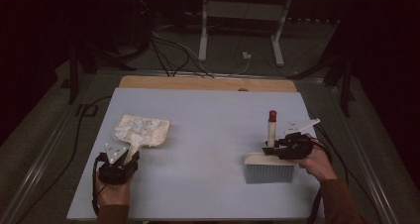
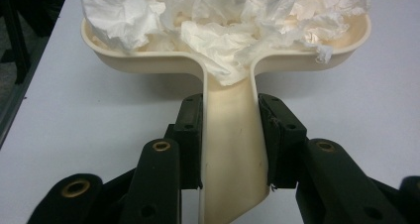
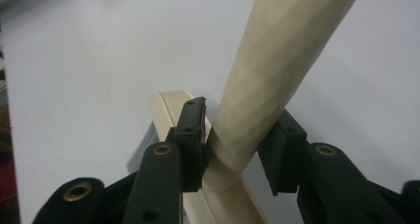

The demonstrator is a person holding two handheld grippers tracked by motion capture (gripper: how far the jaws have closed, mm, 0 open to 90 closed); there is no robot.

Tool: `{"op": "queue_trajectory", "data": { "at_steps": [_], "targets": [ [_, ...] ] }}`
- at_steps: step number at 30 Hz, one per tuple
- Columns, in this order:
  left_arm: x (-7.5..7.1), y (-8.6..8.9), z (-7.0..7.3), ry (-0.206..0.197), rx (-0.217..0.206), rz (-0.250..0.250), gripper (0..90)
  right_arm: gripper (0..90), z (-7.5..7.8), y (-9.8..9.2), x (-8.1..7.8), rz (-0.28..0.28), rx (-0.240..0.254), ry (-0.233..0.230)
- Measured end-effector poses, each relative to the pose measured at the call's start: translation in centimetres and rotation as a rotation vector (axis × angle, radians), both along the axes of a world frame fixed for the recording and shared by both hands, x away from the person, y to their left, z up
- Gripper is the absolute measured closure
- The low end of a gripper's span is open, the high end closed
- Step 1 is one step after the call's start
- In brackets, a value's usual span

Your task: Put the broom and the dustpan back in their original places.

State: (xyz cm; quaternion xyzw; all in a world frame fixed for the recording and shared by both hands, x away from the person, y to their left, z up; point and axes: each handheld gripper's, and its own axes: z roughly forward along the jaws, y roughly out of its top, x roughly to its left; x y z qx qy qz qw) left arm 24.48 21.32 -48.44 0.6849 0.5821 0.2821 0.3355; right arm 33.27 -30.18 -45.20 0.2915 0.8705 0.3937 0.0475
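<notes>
A cream dustpan [image 1: 146, 135] full of crumpled white tissue [image 2: 223, 26] lies on the left of the pale table [image 1: 213, 110]. My left gripper [image 1: 130, 157] is shut on the dustpan's handle [image 2: 230, 149], one pad against each side. On the right a hand brush [image 1: 270, 170] stands on its grey bristles, its cream handle [image 1: 272, 130] rising to a red tip [image 1: 272, 116]. My right gripper [image 1: 271, 147] comes in from the right and grips that handle [image 3: 277, 60] low down, just above the brush's cream back [image 3: 171, 110]. Both pads touch the handle.
A wooden strip [image 1: 208, 83] runs along the table's far edge. Beyond it, cables [image 1: 168, 50] and the legs of a white stand [image 1: 203, 35] are on the dark floor. Open tabletop lies between dustpan and brush.
</notes>
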Motion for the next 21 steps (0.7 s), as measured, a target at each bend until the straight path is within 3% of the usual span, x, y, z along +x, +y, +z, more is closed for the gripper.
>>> {"op": "queue_trajectory", "data": {
  "at_steps": [9, 21],
  "targets": [
    [0.2, -0.5, -0.5, 0.003, -0.006, 0.008, 66.5, 62.5, -0.6, 0.0, 0.7, -0.083, -0.025, -0.005],
    [0.7, -1.2, -1.4, 0.018, 0.023, 0.017, 66.5, 60.8, -1.7, 0.7, 2.0, -0.171, -0.089, -0.002]
  ]
}}
